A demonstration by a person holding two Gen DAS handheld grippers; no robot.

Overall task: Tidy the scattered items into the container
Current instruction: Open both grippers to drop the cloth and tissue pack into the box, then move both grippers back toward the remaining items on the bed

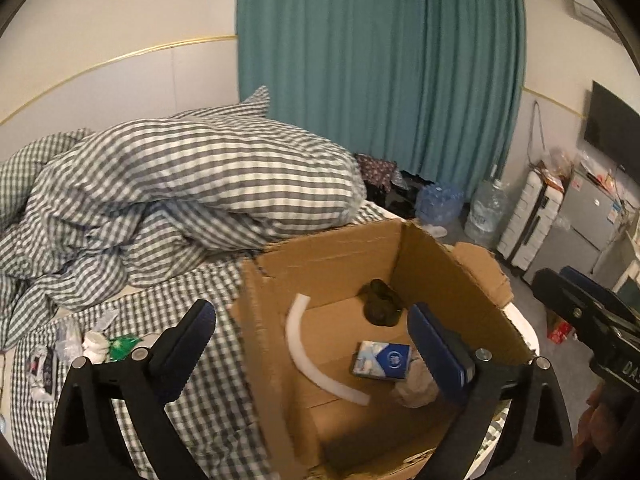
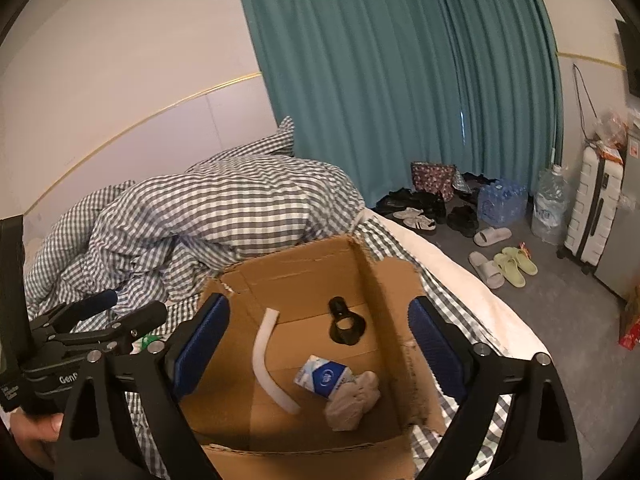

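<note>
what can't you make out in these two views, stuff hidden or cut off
- Scattered items on the bed: in the left wrist view they are blurred, small and partly behind the left gripper; the right wrist view hides nearly all of them behind the left gripper's body.
- Cardboard box: near wall cut off by the bottom edge and the right gripper.
- Black object: a smeared lump in the left wrist view.
- Blue packet: print too small to read.
</note>
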